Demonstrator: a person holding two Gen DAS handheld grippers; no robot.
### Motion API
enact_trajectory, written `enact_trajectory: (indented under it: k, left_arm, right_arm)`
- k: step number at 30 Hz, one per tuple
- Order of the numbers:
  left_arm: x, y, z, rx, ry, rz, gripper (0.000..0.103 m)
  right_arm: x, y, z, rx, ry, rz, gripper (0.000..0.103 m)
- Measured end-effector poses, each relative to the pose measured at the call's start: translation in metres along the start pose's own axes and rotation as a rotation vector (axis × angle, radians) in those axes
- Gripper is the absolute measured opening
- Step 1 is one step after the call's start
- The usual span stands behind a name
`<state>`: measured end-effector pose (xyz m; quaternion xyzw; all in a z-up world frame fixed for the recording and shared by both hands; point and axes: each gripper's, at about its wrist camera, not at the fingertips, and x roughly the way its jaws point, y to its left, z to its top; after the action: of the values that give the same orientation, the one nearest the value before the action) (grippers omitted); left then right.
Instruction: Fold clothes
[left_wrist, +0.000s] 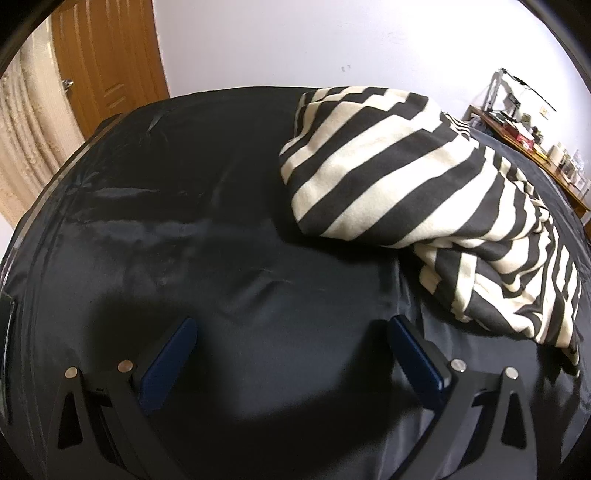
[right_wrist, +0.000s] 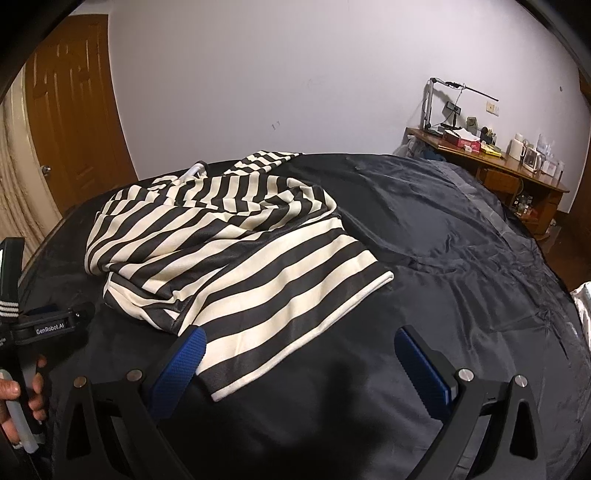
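Blue rubber pads line the fingers of both grippers, and both sets of fingers are spread wide with nothing between them. At the bottom of the left wrist view the left gripper (left_wrist: 293, 325) hangs released over bare dark sheet (left_wrist: 184, 229), its fingers apart from the garment. That garment, a striped shirt (left_wrist: 406, 177) in black and cream, lies bunched in the upper right of this view, its folds trailing down toward the right edge. In the right wrist view the right gripper (right_wrist: 300, 338) is likewise released; its left pad (right_wrist: 177, 369) sits over or against the lower hem of the striped shirt (right_wrist: 236, 251), and contact cannot be judged, while the right pad is over plain sheet. The shirt fills the centre left of this view, partly doubled over itself with a flat panel reaching toward the middle. At the lower left edge a hand (right_wrist: 22, 398) grips the handle of the other gripper. Farther out, a wooden door (right_wrist: 74, 110) stands at upper left against a pale wall (right_wrist: 295, 74), and a cluttered wooden desk (right_wrist: 517, 173) sits at upper right beyond the bed.
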<state>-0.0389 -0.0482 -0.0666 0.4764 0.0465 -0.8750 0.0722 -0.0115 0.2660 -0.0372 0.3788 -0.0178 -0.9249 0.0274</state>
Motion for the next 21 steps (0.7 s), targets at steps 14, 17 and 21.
enact_trajectory:
  k: [14, 17, 21]
  left_arm:
    - [-0.048, -0.012, 0.020, 0.085, -0.158, -0.028, 0.103]
    - [-0.048, -0.016, 0.022, 0.083, -0.144, -0.040, 0.103]
    - [-0.043, -0.018, 0.024, 0.077, -0.146, -0.058, 0.103]
  right_arm:
    - [-0.001, -0.043, 0.014, 0.104, 0.002, 0.048, 0.103]
    - [0.005, -0.039, 0.011, 0.096, 0.027, 0.078, 0.103]
    - [0.018, -0.034, 0.014, 0.064, 0.069, 0.114, 0.103]
